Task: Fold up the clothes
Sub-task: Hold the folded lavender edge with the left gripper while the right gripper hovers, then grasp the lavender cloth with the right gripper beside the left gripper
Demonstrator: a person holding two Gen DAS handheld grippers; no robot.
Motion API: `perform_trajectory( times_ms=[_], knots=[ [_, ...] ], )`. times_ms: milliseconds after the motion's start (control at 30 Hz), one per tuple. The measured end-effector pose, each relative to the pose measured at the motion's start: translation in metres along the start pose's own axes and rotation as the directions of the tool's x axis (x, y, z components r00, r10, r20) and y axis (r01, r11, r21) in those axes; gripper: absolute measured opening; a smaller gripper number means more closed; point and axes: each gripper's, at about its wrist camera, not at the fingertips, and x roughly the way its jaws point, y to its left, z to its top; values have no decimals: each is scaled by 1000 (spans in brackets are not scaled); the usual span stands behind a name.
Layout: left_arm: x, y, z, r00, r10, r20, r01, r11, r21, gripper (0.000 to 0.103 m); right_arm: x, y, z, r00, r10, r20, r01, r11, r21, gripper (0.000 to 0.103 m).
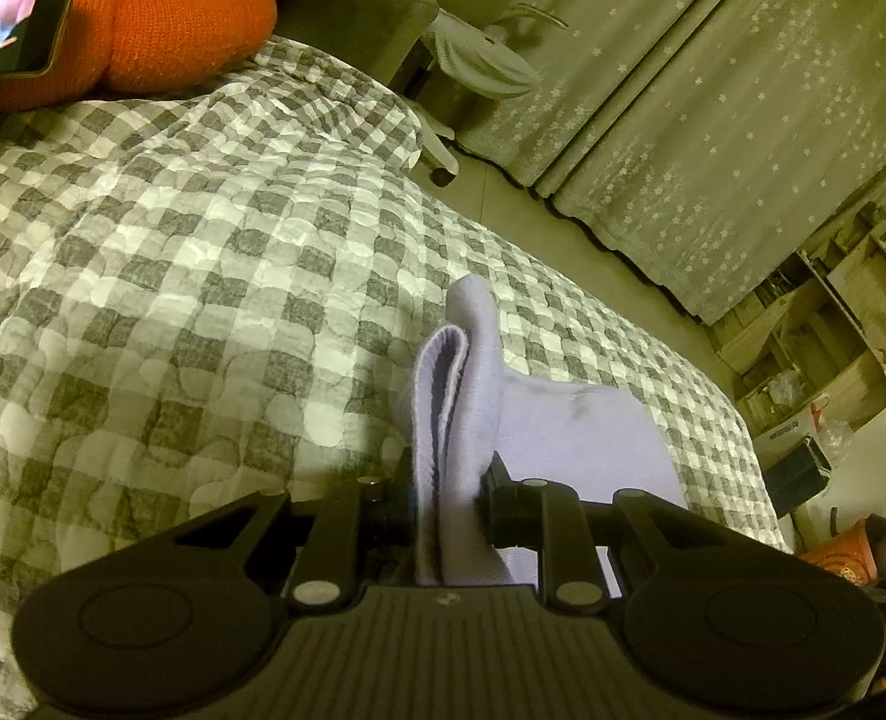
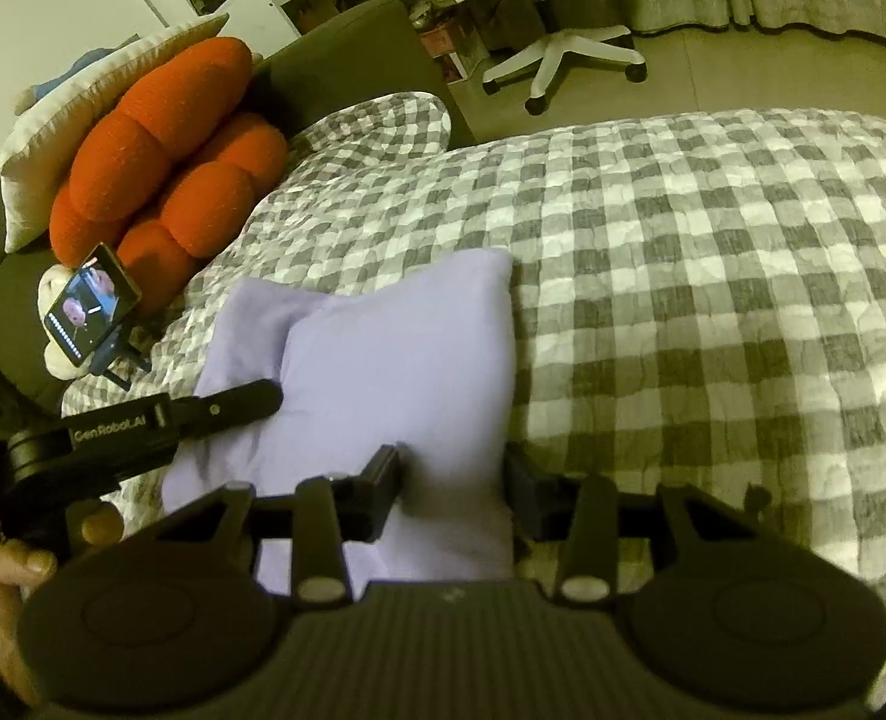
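Note:
A lavender garment (image 2: pixel 383 354) lies folded on the checkered quilt (image 2: pixel 712 276). In the left wrist view my left gripper (image 1: pixel 447 510) is shut on a bunched edge of the garment (image 1: pixel 460 396), which stands up between its jaws. In the right wrist view my right gripper (image 2: pixel 451 492) has its jaws apart on either side of the garment's near edge, with the cloth between them but not pinched. The left gripper (image 2: pixel 263 399) shows there too, at the garment's left side.
Orange cushions (image 2: pixel 167 162) and a lit phone on a stand (image 2: pixel 92 312) sit at the head of the bed. An office chair (image 2: pixel 556 54) stands on the floor beyond. Curtains (image 1: pixel 712 120) and shelves (image 1: pixel 832 324) line the far side.

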Motion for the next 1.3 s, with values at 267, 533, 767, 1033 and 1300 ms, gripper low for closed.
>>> perform_trajectory(
  times_ms=[267,533,767,1033,1300],
  knots=[
    [-1,0,-1,1000,4,3,-4,1000,1,21,4,0,2,1000,10,15,-11,1000,14,41],
    [-2,-1,-1,1000,8,5,-8,1000,3,21,8,5,2,999,-5,39,5,1000,-1,41],
    [-3,-2,-2,1000,11,7,-11,1000,5,21,11,9,3,999,-3,52,4,1000,-5,37],
    [-4,-3,-3,1000,13,7,-13,1000,9,21,13,11,3,998,-1,58,1,1000,3,31],
    [-5,-7,-4,1000,23,10,-24,999,24,21,7,17,3,995,-24,98,25,1000,-10,20]
  ],
)
